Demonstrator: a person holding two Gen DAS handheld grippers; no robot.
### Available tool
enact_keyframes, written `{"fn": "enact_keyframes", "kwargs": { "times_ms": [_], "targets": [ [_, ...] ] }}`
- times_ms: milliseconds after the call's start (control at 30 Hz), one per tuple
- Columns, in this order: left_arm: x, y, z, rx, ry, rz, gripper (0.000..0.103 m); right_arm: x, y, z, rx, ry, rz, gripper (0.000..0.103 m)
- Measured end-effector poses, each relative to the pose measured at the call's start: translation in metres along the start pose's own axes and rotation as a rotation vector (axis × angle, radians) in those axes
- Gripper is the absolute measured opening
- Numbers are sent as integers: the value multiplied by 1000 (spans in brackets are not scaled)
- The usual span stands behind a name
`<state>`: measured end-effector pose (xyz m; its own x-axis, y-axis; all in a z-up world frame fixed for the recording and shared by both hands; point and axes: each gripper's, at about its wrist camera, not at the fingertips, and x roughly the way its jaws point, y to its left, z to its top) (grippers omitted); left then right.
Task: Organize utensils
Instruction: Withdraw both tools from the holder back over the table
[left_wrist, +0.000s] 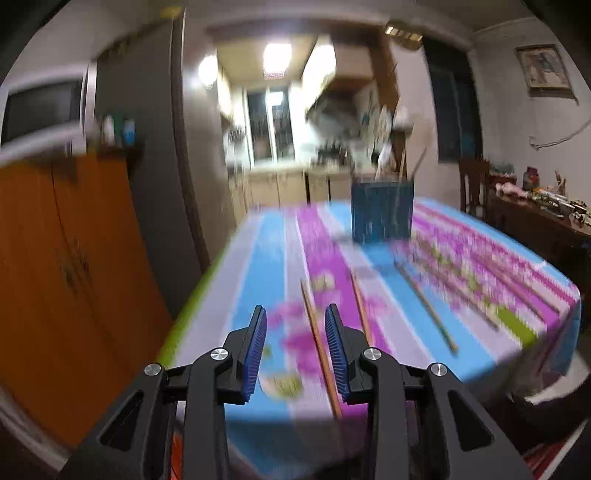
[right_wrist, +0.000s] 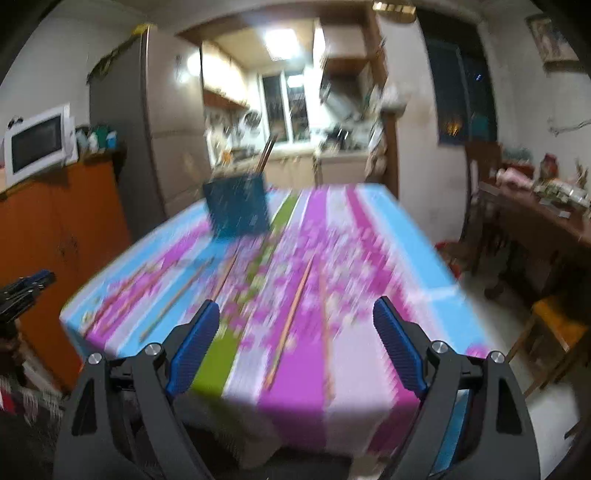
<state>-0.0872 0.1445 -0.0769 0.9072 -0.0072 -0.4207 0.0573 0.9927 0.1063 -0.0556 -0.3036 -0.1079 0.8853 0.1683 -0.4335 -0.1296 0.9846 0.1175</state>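
Observation:
Several wooden chopsticks lie loose on the striped pink, blue and green tablecloth (left_wrist: 273, 258). One chopstick (left_wrist: 320, 343) shows through the gap of my left gripper (left_wrist: 295, 308), lying on the cloth below it and untouched; the jaws stand partly open and empty. Another chopstick (left_wrist: 424, 302) lies to the right. A dark blue utensil holder (left_wrist: 382, 212) stands upright at the far side with sticks poking out. My right gripper (right_wrist: 296, 302) is wide open and empty above the near table edge, with a chopstick (right_wrist: 291, 321) on the cloth (right_wrist: 388, 229) beneath. The holder (right_wrist: 238, 206) is far left. Both views are motion-blurred.
An orange cabinet (left_wrist: 55, 277) stands left of the table with a white microwave (right_wrist: 35, 144) on top. A dark side table (right_wrist: 535, 214) with clutter and a wooden stool (right_wrist: 554, 328) stand to the right. The left gripper's fingers (right_wrist: 26, 286) show at the left edge.

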Motion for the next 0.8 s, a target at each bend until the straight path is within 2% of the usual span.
{"fn": "enact_keyframes", "kwargs": {
  "times_ms": [100,167,200,267,333,433,633,800],
  "targets": [
    [11,4,-28,-109,102,-21,34,9,15,-29,-42,68,-6,82],
    [15,7,-43,-188,145,-57,34,16,29,-43,-96,101,-13,82],
    [18,5,-47,-191,154,-57,34,18,35,-48,-118,103,-14,82],
    [22,-5,-49,-167,154,-60,34,25,47,-53,-156,99,13,82],
    [23,-19,-45,-122,141,-86,34,33,62,-52,-193,95,29,70],
    [20,-40,-39,-29,96,-104,34,40,75,-52,-203,87,69,64],
    [28,-46,-42,-29,97,-116,34,58,101,-53,-256,74,76,44],
    [32,-57,-40,27,55,-127,34,71,114,-56,-272,75,51,41]
  ]
}}
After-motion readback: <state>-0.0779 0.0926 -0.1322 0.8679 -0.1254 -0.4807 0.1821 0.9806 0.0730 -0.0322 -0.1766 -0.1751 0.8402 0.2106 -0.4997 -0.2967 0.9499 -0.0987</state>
